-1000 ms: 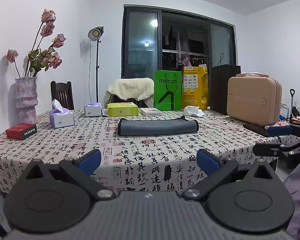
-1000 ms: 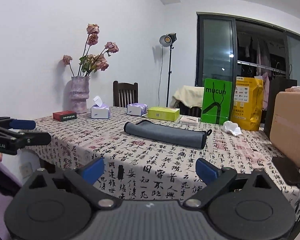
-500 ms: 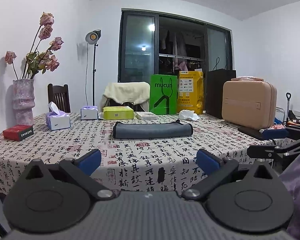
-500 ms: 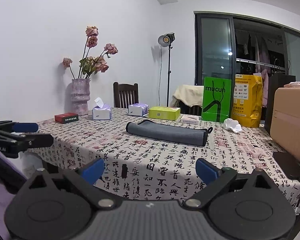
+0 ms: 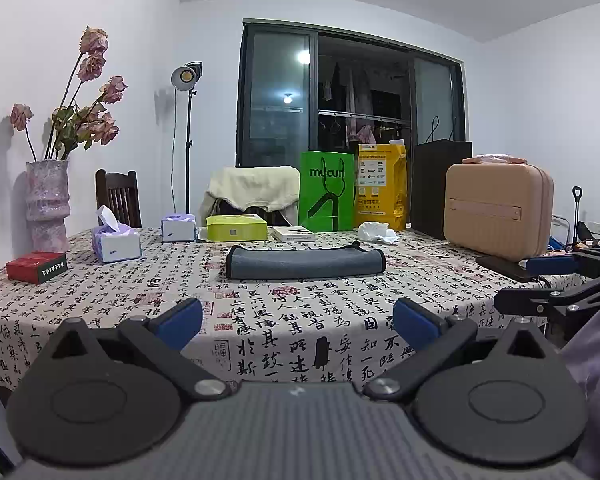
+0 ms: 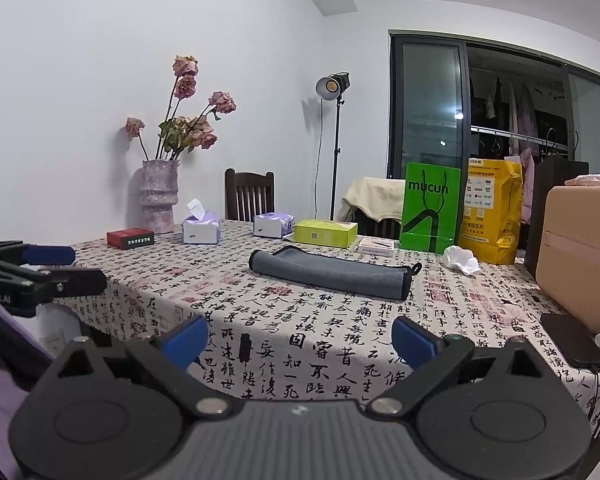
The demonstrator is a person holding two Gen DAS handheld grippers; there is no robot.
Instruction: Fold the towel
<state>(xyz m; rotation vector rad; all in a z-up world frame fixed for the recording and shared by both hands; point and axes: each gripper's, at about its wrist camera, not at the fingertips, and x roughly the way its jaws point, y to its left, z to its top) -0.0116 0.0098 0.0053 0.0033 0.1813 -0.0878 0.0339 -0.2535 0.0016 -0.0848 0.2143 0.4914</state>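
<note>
A grey towel lies folded in a long strip with dark edging on the table with the calligraphy cloth; it also shows in the right wrist view. My left gripper is open and empty, held in front of the table's near edge, well short of the towel. My right gripper is open and empty, also at the near edge. Each gripper shows at the side of the other's view: the right one and the left one.
A vase of dried roses, a red box, two tissue boxes, a green box and bags stand along the far side. A tan case and a dark phone sit at the right.
Both grippers have dropped lower and drawn back slightly, so the table appears flatter and farther. Both stay open. The towel has not moved.
</note>
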